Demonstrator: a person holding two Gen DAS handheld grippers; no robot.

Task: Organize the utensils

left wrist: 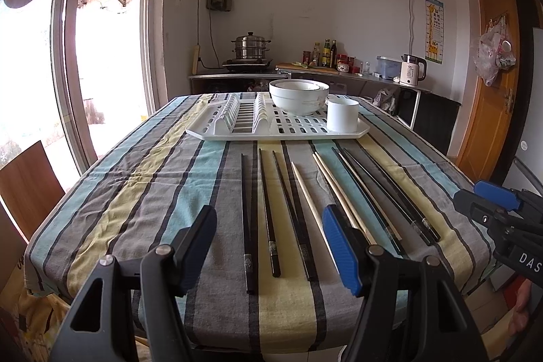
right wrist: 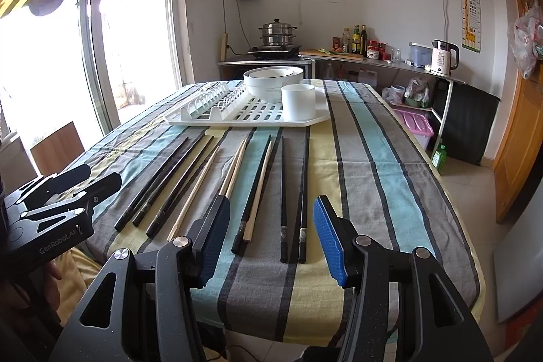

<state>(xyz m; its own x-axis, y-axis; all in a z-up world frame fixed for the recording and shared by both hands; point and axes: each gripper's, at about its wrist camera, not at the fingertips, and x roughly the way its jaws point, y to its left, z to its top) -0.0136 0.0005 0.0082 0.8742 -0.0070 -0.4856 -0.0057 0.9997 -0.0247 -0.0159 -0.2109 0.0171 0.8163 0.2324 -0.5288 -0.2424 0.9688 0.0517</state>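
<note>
Two hand-held grippers hover, jaws wide and holding nothing, over loose chopsticks on a striped table.

Nearest, the left gripper (left wrist: 271, 246) and right gripper (right wrist: 271, 236) hold nothing. Just beyond, black chopsticks (left wrist: 268, 212) and pale wooden chopsticks (right wrist: 234, 165) lie side by side, some touching, so a pinch may well catch two or roll one away (the tablecloth (right wrist: 373, 158) is wrinkled). At twelve o'clock sit the dish rack (left wrist: 210, 133), white cup (left wrist: 342, 115) and stacked bowls (right wrist: 271, 83); farther, a kitchen counter (right wrist: 373, 60).
</note>
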